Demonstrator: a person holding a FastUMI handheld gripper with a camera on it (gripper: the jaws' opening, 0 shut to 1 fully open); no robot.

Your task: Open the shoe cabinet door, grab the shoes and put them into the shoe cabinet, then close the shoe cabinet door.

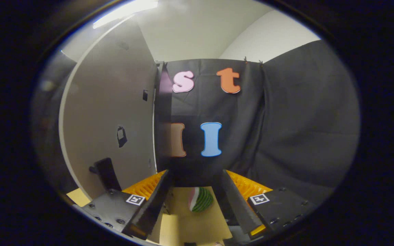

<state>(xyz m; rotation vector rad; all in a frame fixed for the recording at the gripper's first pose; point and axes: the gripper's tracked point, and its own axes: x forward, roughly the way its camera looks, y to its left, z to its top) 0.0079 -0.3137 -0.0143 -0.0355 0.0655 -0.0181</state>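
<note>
Tool [197, 205]: your fingers stand apart, gripping nothing.
Between fingers: a striped shoe [201, 199] lies on the table [186, 225], just ahead and low.
Door [109, 116]: ahead on your left, its dark handle [106, 172] beside the left finger; reach there first.

The tall grey shoe cabinet door [109, 112] is standing swung open, left of the hand-held gripper [195, 200], its dark handle [105, 174] sitting near its lower edge.
</note>
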